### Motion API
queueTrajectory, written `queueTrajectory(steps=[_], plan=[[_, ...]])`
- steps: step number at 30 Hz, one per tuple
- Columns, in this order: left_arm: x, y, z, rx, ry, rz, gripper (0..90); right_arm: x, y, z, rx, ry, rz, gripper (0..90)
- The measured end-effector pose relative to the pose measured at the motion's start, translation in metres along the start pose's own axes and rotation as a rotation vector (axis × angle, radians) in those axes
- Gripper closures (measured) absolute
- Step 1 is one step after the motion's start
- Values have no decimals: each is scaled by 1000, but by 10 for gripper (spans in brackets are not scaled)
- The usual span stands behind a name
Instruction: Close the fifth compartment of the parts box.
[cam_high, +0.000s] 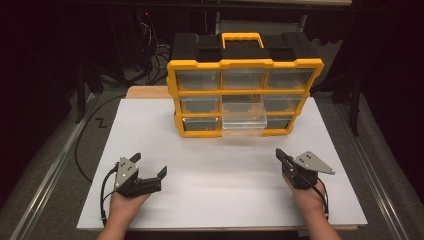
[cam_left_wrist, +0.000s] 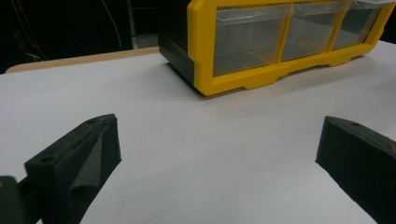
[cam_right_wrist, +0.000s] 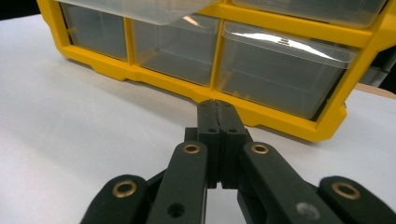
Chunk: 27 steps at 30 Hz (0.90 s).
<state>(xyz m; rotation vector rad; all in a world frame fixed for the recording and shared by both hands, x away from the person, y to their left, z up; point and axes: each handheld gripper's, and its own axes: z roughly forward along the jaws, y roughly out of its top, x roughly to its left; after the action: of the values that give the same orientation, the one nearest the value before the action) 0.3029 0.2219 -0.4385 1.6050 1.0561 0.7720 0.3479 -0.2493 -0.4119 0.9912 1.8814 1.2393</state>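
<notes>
From the high view, the yellow drawer box (cam_high: 244, 97) stands at the far side of the white table (cam_high: 210, 175), with one clear drawer (cam_high: 243, 120) pulled out. The left gripper (cam_high: 150, 165) is spread wide. The right gripper (cam_high: 278, 154) is pressed together.

In the left gripper view, the jaws stand wide apart over the table (cam_left_wrist: 196, 154), far from the box (cam_left_wrist: 280, 42).

In the right gripper view, the jaws touch each other, near the box (cam_right_wrist: 261, 60).

Upper rows of yellow organiser (cam_left_wrist: 243, 74) cut off by top edge in left gripper view; its right end cut by same view's right edge. Left end and top of organiser also cropped in right gripper view. Contents of clear drawers (cam_right_wrist: 280, 70) not discernible through hazy plastic. Right-hand pad of left gripper (cam_left_wrist: 217, 154) clipped at frame edge. Forearms cropped at bottom edge in high view. Cables (cam_high: 150, 45) behind organiser lost in dark background.
</notes>
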Motion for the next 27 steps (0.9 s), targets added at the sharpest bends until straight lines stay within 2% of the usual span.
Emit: queueTrajectory(steps=[7, 18, 23, 27], plan=[[1, 0, 2, 6, 6, -6, 3, 3, 1, 2, -2, 9, -11, 900], [0, 1, 0, 2, -11, 14, 3, 10, 4, 3, -15, 30, -11, 900], [0, 1, -2, -1, -17, 11, 3, 20, 10, 7, -39, 53, -6, 900], [0, 1, -2, -4, -18, 5, 3, 32, 15, 13, -45, 76, -22, 900]])
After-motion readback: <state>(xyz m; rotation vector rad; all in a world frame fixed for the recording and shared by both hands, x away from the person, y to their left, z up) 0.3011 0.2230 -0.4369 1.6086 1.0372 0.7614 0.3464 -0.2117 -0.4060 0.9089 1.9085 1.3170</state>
